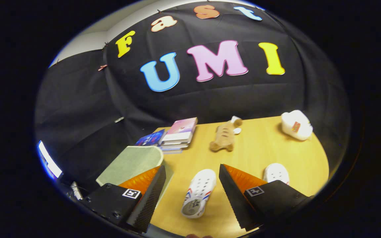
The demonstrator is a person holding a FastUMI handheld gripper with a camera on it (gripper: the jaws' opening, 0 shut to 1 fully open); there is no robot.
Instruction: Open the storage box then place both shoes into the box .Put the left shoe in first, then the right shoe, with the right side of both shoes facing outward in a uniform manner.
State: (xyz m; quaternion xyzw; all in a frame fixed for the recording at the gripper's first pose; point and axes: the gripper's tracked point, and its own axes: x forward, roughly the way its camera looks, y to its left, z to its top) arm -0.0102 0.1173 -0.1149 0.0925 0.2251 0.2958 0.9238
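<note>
Gripper (192, 185) held above wooden table (263, 148), fingers spread wide apart, nothing between the pads. White clog shoe (198, 193) with red and blue stripes lies on the table in the gap between the fingers, touching neither. Second white shoe (276, 172) just beyond right finger, partly hidden by it. Pale green storage box (131, 163) behind left finger, at table edge. Farther off: stack of books (179, 135), plush toy (225, 135), white container (296, 125).

Black tongs (192, 193): ribbed pads, orange backs, square markers, seemingly screws.
</note>
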